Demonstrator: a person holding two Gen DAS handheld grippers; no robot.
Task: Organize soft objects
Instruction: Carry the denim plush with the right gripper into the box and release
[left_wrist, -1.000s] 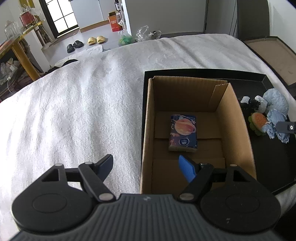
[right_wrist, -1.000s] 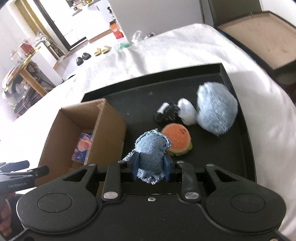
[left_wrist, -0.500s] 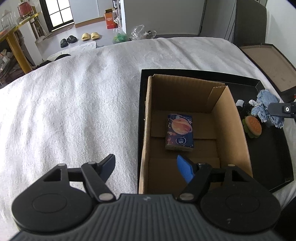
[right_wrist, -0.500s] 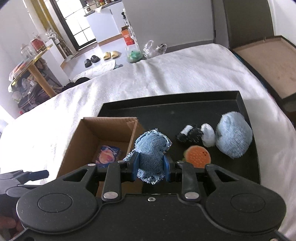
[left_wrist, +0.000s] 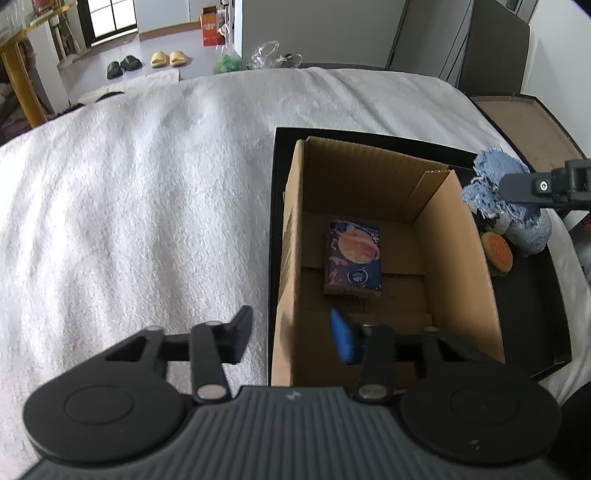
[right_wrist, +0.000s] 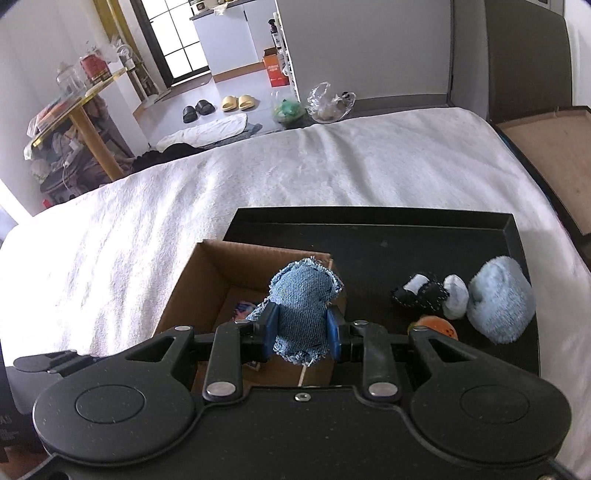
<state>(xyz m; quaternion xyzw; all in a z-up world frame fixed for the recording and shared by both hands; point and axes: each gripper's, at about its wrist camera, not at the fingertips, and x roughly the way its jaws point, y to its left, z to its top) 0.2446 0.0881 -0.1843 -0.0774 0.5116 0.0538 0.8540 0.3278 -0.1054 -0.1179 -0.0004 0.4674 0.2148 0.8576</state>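
My right gripper is closed on a small denim cushion. Its two blue pads press the cushion from both sides, and the frayed edge hangs out below them. I hold the cushion in the air, over the near right corner of the cardboard box. In the left view the same cushion shows just beyond the right wall of the box, with one finger of the right gripper across it.

My left gripper holds nothing and its jaws are closing. The left wall of the box stands between them: one finger is outside over the white towel, the blue-padded one is inside the box. I cannot tell if they already touch the wall.

The box stands in the left part of a black tray on the towel. In the box lies a small dark blue packet with a picture of an orange planet. It has a round white logo, but I cannot read the writing.

On the tray, to the right of the box, are a fluffy light blue ball, a small black and white soft toy and a soft toy like a hamburger, close together.

On the floor far behind stands an orange carton; its print is too small to read.
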